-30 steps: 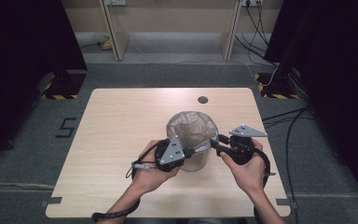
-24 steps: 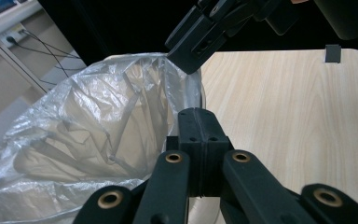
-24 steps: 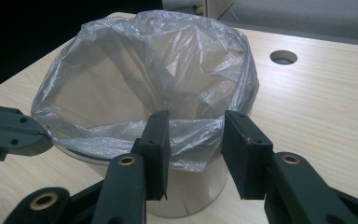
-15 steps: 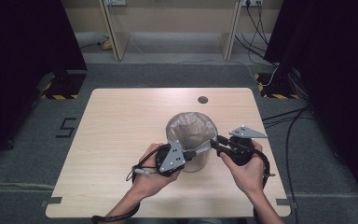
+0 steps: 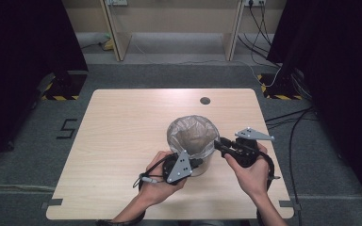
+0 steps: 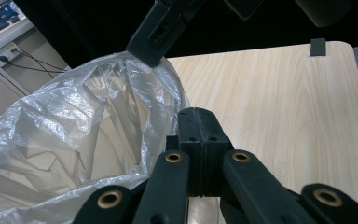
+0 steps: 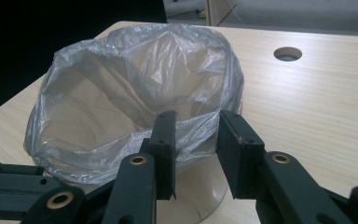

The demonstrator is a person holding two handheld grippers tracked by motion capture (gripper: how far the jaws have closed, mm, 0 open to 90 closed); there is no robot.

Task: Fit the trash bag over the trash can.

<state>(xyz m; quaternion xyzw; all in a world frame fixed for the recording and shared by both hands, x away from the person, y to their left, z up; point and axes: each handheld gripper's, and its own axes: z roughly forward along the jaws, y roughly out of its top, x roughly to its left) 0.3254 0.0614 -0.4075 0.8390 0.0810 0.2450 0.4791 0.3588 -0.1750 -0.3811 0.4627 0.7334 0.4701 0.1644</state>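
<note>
A round bin lined with a clear plastic bag (image 5: 192,134) stands on the wooden table (image 5: 122,127), right of its centre. My left gripper (image 5: 199,163) sits against the bin's near side just under the rim. In the left gripper view its jaws (image 6: 200,122) are shut, and the bag's rim (image 6: 98,140) brushes their left side. I cannot tell whether any film is pinched. My right gripper (image 5: 217,144) is at the bin's right edge. It stands open (image 7: 193,135), with the bag's rim (image 7: 135,93) just in front of its fingertips.
A round cable hole (image 5: 205,100) lies in the table behind the bin. The right gripper (image 6: 161,28) hangs over the bag's far rim in the left gripper view. Open shelving (image 5: 169,28) stands beyond the table, and cables (image 5: 283,70) run on the floor at the right.
My left gripper has slid a little toward the person and down the bin's near side. The right gripper has barely moved.
</note>
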